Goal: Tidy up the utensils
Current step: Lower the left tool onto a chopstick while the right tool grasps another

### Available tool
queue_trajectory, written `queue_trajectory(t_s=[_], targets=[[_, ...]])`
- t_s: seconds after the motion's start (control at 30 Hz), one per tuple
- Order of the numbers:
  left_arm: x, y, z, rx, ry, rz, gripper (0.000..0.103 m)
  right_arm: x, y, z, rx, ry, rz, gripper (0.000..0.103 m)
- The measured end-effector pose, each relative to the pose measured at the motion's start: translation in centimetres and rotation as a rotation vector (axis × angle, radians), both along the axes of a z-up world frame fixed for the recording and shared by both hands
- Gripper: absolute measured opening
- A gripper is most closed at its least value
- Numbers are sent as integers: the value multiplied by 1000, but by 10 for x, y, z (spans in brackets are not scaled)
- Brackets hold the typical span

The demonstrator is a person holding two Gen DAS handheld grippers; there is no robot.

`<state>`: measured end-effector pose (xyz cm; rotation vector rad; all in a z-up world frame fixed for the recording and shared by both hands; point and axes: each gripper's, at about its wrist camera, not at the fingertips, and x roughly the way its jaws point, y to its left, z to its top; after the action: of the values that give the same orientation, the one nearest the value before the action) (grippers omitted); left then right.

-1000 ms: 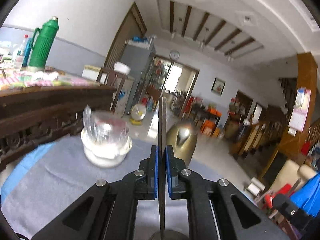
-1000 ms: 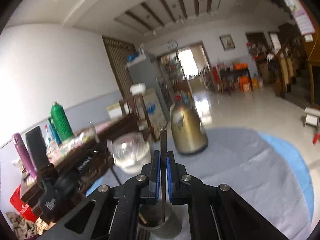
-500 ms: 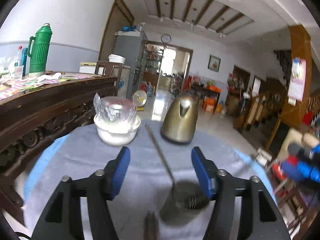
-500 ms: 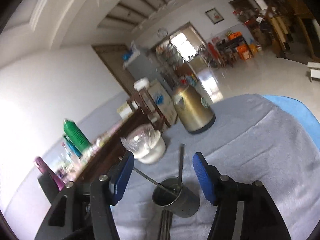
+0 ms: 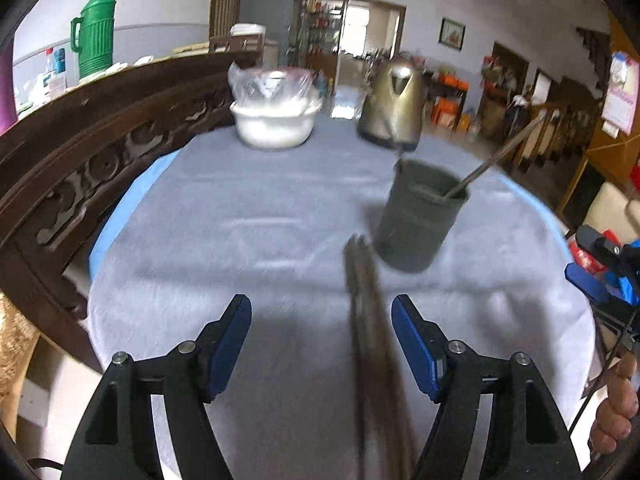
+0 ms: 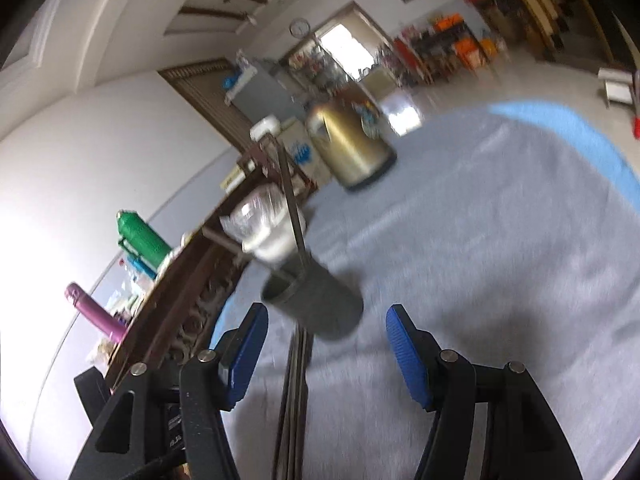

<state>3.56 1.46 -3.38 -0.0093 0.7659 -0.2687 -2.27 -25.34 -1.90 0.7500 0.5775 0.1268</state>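
Note:
A dark metal cup (image 5: 420, 220) stands on the grey cloth (image 5: 240, 240), with two thin metal utensils (image 5: 496, 156) leaning inside it. More long metal utensils (image 5: 368, 340) lie in a bundle on the cloth in front of the cup. My left gripper (image 5: 322, 336) hovers over them with its jaws opening; the bundle runs between the fingers, closer to the right one, and no pad presses on it. In the right wrist view the cup (image 6: 316, 304) and the bundle (image 6: 296, 392) sit between the fingers of my right gripper (image 6: 324, 344), which is open and holds nothing.
A white bowl covered in plastic (image 5: 274, 120) and a gold kettle (image 5: 394, 108) stand at the far side of the table. Dark carved wooden furniture (image 5: 80, 140) with a green flask (image 5: 96, 36) lines the left. A hand (image 5: 616, 400) shows at the right edge.
Both grippers were shut on upright utensils above the cup. They opened, the utensils now lean in the cup, and both grippers have dropped lower toward the bundle on the cloth.

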Motion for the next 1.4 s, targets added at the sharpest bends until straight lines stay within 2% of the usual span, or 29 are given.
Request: queue_trajectory(t_s=[0.1, 0.3, 0.4, 0.47, 0.53, 0.8, 0.97, 1.2, 1.4], targets=[[-1, 7, -4, 6, 23, 17, 73, 2, 14, -16, -2, 46, 48, 66], [4, 19, -8, -9, 65, 34, 73, 11, 42, -23, -39, 86, 130, 64], [6, 22, -11, -10, 74, 31, 73, 15, 55, -25, -54, 100, 170, 56], [8, 25, -13, -16, 82, 30, 73, 18, 62, -26, -59, 115, 197, 45], [10, 29, -15, -27, 91, 30, 73, 21, 69, -26, -68, 130, 216, 40], [14, 43, -29, -87, 160, 22, 73, 45, 101, -36, -90, 222, 300, 34], [14, 45, -37, -105, 198, -15, 73, 58, 115, -46, -135, 285, 300, 27], [13, 50, -44, -141, 229, -32, 73, 66, 130, -57, -177, 344, 323, 26], [13, 55, -44, -154, 233, -24, 73, 78, 133, -64, -198, 390, 298, 25]])
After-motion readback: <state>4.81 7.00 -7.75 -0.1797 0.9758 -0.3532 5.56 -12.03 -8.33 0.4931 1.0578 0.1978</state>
